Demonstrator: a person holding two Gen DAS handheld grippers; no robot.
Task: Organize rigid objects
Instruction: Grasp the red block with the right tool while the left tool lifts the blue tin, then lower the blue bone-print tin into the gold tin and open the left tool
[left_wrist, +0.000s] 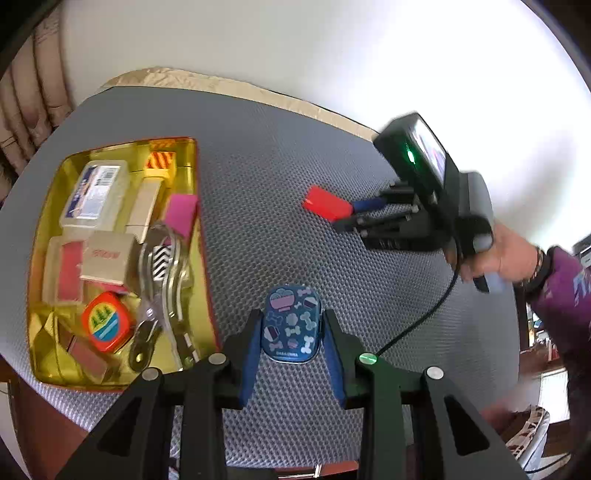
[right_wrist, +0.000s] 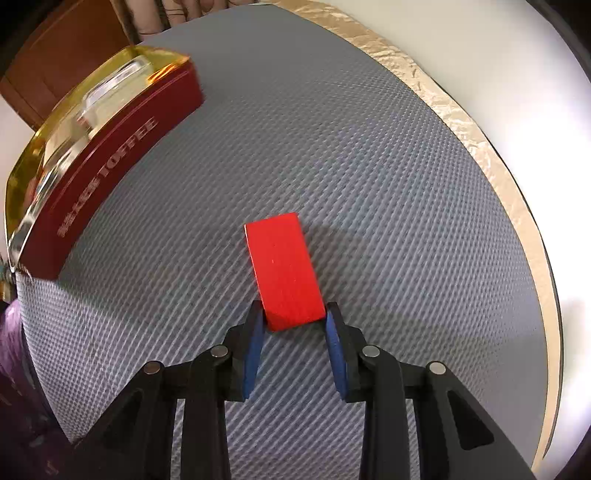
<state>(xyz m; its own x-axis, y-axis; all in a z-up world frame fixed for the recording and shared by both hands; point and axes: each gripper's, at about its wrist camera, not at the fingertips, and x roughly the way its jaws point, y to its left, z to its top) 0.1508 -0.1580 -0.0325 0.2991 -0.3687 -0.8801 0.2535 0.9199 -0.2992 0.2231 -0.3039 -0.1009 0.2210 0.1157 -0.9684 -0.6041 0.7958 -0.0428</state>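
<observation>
Grey textured mat (left_wrist: 258, 155) over a round table with a crinkled gold rim, white wall behind; entries run left to right in the left wrist view.

Item, left of frame: gold-lined tin (left_wrist: 44, 280) with a dark red outer wall, already stocked with a clear plastic case, pale wooden blocks, a pink block, an orange round-cornered tin and a metal opener. It reads as the collecting box.

Item, lower centre: small blue tin (left_wrist: 290, 325), rounded corners, printed with bones and bowls. Your left gripper (left_wrist: 291, 332) is clenched on its two long sides, blue pads pressing the walls. It appears lifted just clear of the mat, beside the tin's right wall.

Item, centre right: red block (left_wrist: 327, 203), flat, rectangular, glossy painted faces, lying on the mat well apart from the collecting box. Your right gripper (left_wrist: 345, 214) grasps its near short end; in the right wrist view the pads meet both long edges of the block (right_wrist: 286, 269).

Step in hand, as judged: two pickups made, neither deposited.

Next move calls for: carry the blue tin left over the wall and set it in a free gap; lift the red block level, since an end grip may let it droop or pivot.
</observation>
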